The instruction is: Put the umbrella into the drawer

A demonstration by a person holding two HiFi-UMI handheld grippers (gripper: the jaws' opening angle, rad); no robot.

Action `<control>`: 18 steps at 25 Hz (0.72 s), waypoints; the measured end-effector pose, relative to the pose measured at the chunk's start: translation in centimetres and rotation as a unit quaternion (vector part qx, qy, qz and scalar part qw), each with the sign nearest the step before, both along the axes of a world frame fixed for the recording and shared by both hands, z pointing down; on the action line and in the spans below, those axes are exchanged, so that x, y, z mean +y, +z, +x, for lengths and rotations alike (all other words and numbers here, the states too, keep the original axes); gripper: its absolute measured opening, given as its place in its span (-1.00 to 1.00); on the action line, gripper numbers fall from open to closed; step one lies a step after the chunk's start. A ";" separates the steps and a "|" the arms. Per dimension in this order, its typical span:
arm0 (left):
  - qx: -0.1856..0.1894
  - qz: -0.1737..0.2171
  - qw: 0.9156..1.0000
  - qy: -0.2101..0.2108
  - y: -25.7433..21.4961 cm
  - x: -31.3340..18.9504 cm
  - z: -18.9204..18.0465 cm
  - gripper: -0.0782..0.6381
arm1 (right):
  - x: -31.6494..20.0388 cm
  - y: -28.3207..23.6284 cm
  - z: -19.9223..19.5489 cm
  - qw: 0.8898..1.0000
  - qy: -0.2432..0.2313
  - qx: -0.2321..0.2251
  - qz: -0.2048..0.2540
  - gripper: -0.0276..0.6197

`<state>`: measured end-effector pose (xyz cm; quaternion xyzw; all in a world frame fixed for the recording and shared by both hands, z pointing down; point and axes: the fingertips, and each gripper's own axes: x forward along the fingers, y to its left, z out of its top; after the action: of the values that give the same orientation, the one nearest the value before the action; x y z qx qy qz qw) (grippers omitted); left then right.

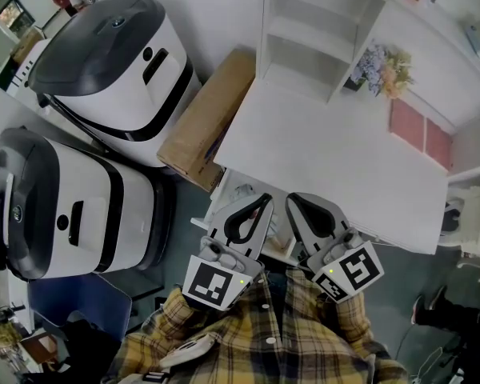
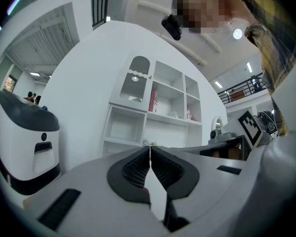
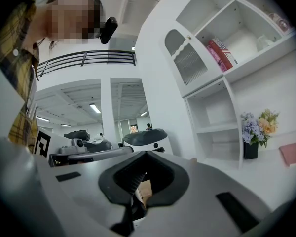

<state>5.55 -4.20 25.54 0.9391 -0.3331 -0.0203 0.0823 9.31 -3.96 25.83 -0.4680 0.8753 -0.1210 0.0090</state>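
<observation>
Nearest of all is a yellow plaid shirt [image 1: 264,334], the person's own, filling the near edge of the head view. Just beyond it both tools are held level, side by side, pointing at the near edge of a white desk [image 1: 344,158].

No umbrella shows in any view: none on the desk, none in either tool. The left gripper [image 1: 264,202] has its ribbed pads pressed together with nothing between them. The right gripper [image 1: 293,200] is likewise closed and empty.

Beneath their tips, under the desk's near edge, sits what looks like an open white drawer [image 1: 221,189]. Something pale lies in it, too small to identify.

Judging from this, the umbrella is either already inside or not yet fetched, and I cannot tell which. If it is inside, only closing the drawer would remain.

Farther off, a white shelf unit [image 1: 312,38] stands at the desk's far left, with a vase of flowers [image 1: 380,70] to its right. Left of the desk a cardboard box [image 1: 204,122] leans, and beyond it are two white-and-black machines [image 1: 112,62].
</observation>
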 end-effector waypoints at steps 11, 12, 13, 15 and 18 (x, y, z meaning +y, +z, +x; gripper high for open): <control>0.000 -0.002 1.000 -0.003 0.2 -0.4 -0.2 -0.71 | -0.4 -0.1 -0.3 1.000 -0.007 -0.019 -0.003 -0.86; 0.001 -0.001 1.000 -0.003 0.2 -0.5 -0.2 -0.71 | -0.4 -0.1 -0.3 1.000 -0.008 -0.019 -0.003 -0.86; 0.000 0.001 1.000 -0.002 0.1 -0.5 -0.1 -0.71 | -0.4 -0.1 -0.3 1.000 -0.009 -0.018 -0.003 -0.86; -0.001 0.001 1.000 0.000 0.1 -0.5 0.0 -0.71 | -0.5 -0.1 -0.3 1.000 -0.012 -0.018 -0.003 -0.86; -0.001 -0.001 1.000 0.000 0.1 -0.6 0.1 -0.73 | -0.6 0.1 -0.2 1.000 -0.012 -0.018 -0.006 -0.86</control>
<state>5.60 -4.80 25.61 0.9392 -0.3328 -0.0189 0.0827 9.11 -4.52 25.90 -0.4555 0.8798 -0.1345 0.0205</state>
